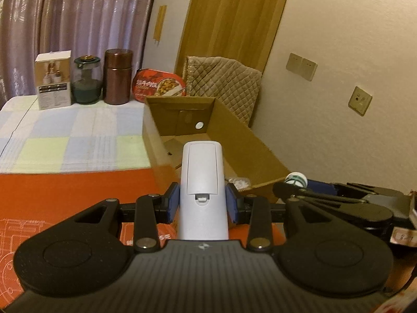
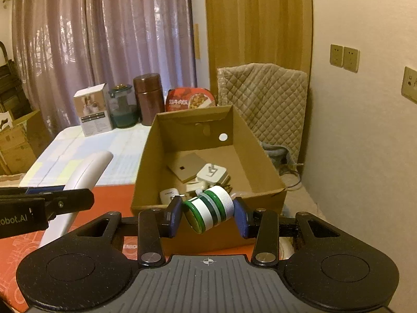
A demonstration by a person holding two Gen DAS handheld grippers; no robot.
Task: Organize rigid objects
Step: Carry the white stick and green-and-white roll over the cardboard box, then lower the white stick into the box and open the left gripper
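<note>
The left gripper [image 1: 202,203] clamped a white remote [image 1: 202,182], back side up, just short of the cardboard box [image 2: 250,154]. Beside it, the right gripper [image 2: 207,212] pinched a tilted green-and-white jar [image 2: 208,210] at the box's near rim, chargers [image 2: 212,173] lying inside beyond.

A: Ahead of the left gripper [image 1: 202,203], how much of the cardboard box [image 1: 234,127] floor shows?

B: Little; the white remote control [image 1: 202,182] covers its near part.

A: And the remote's button face?

B: Turned away. Small white bits [image 1: 241,183] just right of the gripper are too blurred to name.
</note>
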